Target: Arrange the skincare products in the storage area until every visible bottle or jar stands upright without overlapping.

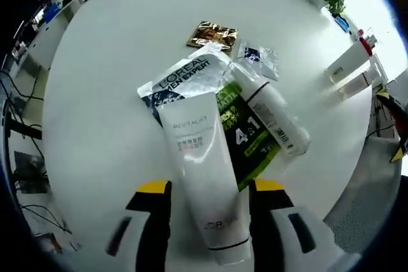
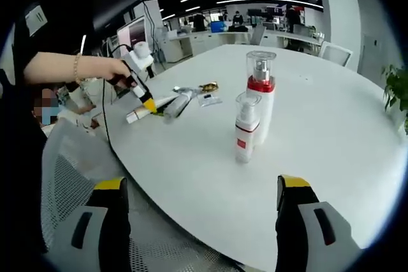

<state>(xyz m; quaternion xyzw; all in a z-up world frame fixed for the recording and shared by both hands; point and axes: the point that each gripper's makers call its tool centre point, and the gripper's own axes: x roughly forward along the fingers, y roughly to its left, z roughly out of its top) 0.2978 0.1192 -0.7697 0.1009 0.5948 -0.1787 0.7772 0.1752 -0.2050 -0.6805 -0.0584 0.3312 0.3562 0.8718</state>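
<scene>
Left tool (image 1: 207,189): open, its jaws on either side of a white tube (image 1: 203,179) that lay flat on the surface (image 1: 95,93); no grip shown.
Pile: the tube overlapped a L'Oreal sachet (image 1: 182,81) and a green sachet (image 1: 245,135); beside it a white bottle (image 1: 271,113) lay on its side.
Done: small pump bottle (image 2: 245,128) and tall red-collared bottle (image 2: 261,90) stood upright, just beside each other.
Right tool (image 2: 203,205): open, empty, short of the two bottles.
Left to do: judging by this, the tube and lying bottle needed standing up apart.
</scene>
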